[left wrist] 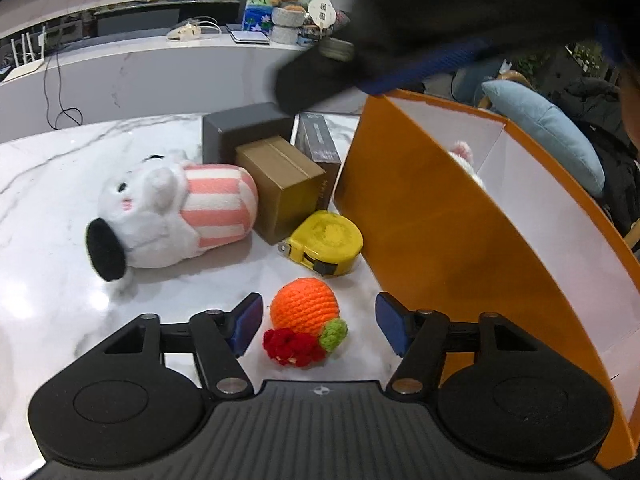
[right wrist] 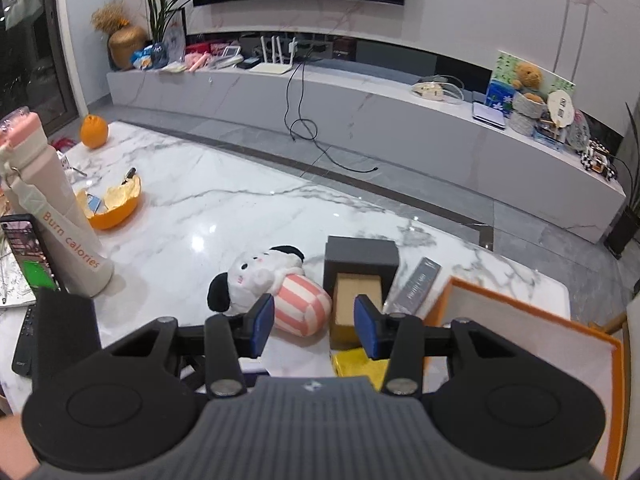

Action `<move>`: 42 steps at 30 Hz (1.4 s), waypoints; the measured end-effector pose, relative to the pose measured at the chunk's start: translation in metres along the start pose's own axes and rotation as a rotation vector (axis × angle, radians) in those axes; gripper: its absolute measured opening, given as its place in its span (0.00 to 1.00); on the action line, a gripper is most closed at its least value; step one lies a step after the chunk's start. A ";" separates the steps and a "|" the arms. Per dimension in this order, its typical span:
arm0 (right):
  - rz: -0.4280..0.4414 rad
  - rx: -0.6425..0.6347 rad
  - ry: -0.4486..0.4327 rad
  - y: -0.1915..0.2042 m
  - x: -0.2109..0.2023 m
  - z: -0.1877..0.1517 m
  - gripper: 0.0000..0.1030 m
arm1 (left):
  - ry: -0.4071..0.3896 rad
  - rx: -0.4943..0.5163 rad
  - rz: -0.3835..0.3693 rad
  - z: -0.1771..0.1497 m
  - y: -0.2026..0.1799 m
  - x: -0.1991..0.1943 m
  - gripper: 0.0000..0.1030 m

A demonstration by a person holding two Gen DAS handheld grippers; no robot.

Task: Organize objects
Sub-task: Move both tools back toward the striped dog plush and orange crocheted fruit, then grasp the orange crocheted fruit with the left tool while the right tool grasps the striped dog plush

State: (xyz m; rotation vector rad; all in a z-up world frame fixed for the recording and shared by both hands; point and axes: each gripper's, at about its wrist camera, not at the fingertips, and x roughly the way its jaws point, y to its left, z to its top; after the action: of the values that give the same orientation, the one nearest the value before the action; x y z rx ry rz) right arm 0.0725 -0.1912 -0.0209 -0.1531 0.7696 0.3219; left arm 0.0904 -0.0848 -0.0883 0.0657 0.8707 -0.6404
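Left tongs (left wrist: 319, 322) apart astride knitted orange (left wrist: 304, 307), lower centre, untouched; right tongs (right wrist: 314, 326) apart, empty. Advised: centre pads, close gently, clear tape measure (left wrist: 326, 243).

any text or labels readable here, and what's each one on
"Burn Calories": orange lettering down the side of the cream water bottle.
Slim dark box: pale print along its face, too blurred to read.
Round white fan on the far shelf: square code marks, too small to read.
Yellow tape measure: no legible print.
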 end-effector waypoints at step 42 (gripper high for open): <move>0.045 -0.299 0.270 0.057 0.160 0.001 0.77 | 0.081 -0.148 0.050 -0.026 0.103 -0.054 0.49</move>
State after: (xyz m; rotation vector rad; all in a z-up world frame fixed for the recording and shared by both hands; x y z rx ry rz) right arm 0.1618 -0.1008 -0.1335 -0.4688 0.9901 0.4644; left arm 0.1031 0.0334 -0.0864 -0.0201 0.9898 -0.5280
